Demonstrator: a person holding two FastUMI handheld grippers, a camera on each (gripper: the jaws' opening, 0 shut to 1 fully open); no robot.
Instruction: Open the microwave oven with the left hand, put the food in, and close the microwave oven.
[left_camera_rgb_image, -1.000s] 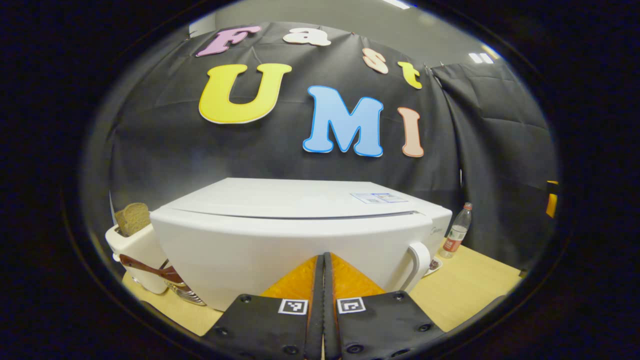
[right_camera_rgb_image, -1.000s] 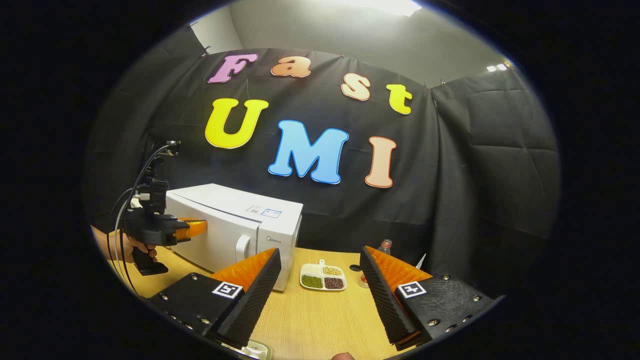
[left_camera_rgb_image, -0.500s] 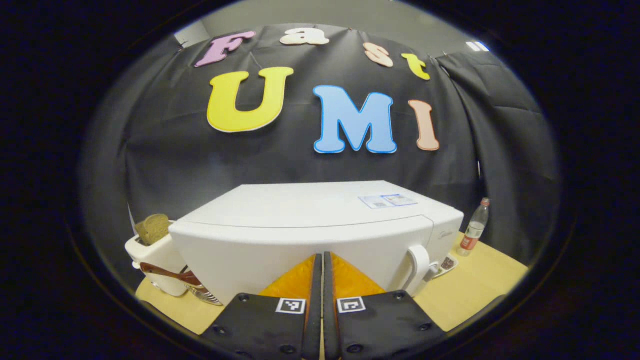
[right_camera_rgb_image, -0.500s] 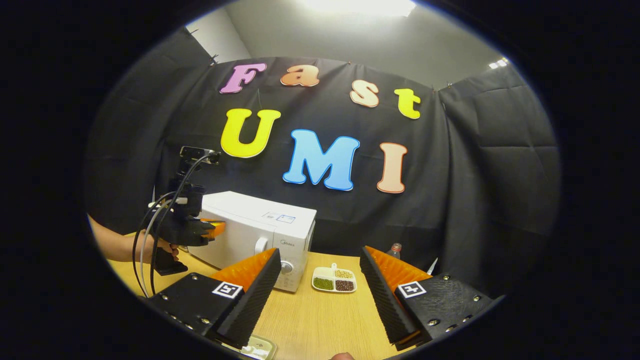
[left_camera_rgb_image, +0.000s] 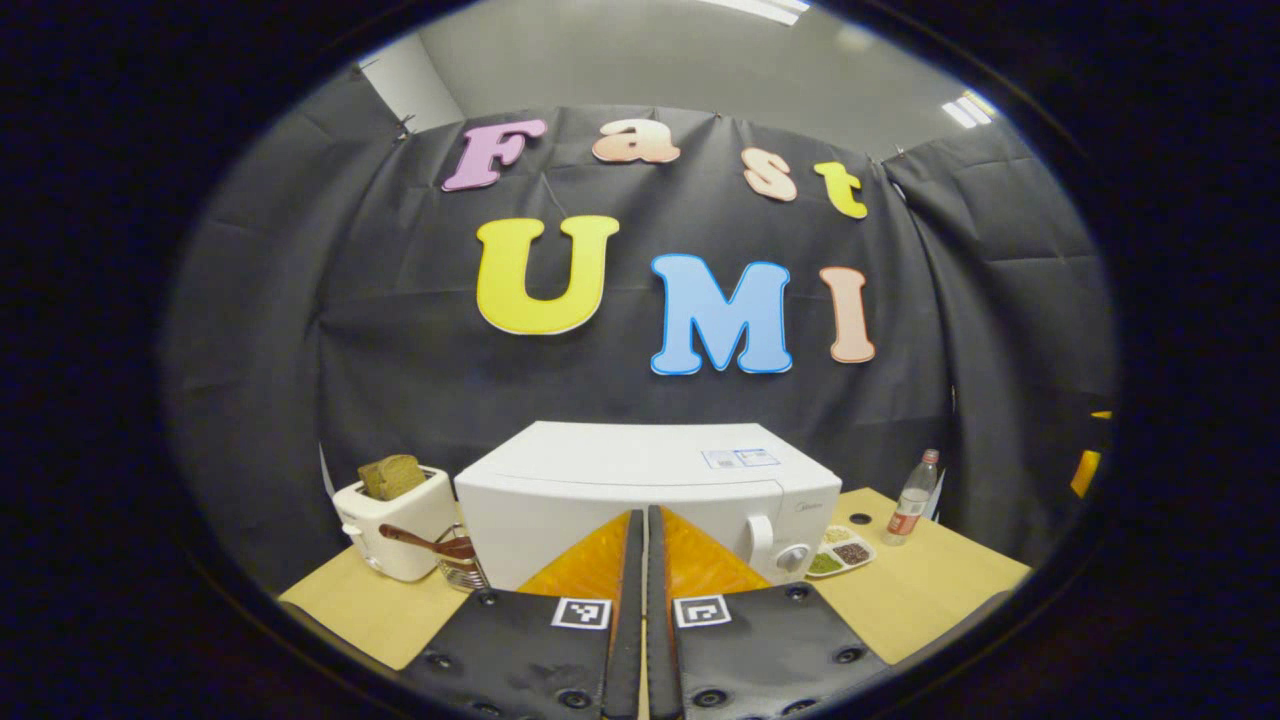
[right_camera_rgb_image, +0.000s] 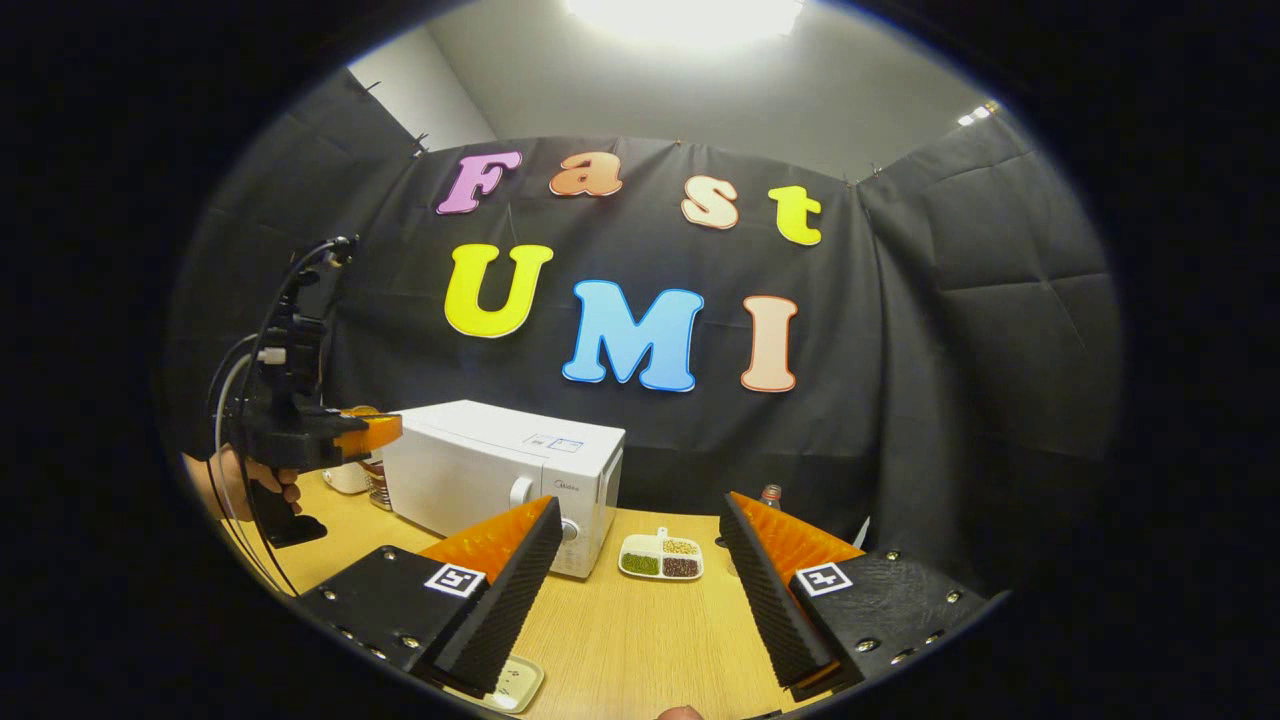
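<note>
- We see the left hand-held gripper (left_camera_rgb_image: 644, 545) with its fingers pressed together and nothing between them, pointing level at the front of the microwave oven (left_camera_rgb_image: 640, 485) and held apart from it.
- In the right gripper view we see that same left hand-held gripper (right_camera_rgb_image: 385, 430) held up off the desk (right_camera_rgb_image: 640, 630) by a hand (right_camera_rgb_image: 240, 485) on its grip, its tips aimed at the microwave oven (right_camera_rgb_image: 500, 475), whose door is shut.
- We see the right hand-held gripper (right_camera_rgb_image: 640, 560) with its fingers spread wide and empty, hovering low over the desk and tilted slightly down.
- We find the food tray (right_camera_rgb_image: 660, 558) on the desk just right of the microwave oven, between the right fingers as framed but well beyond them.
- We note a toaster (left_camera_rgb_image: 392, 510) with bread left of the oven and a bottle (left_camera_rgb_image: 912, 500) right of the tray.
</note>
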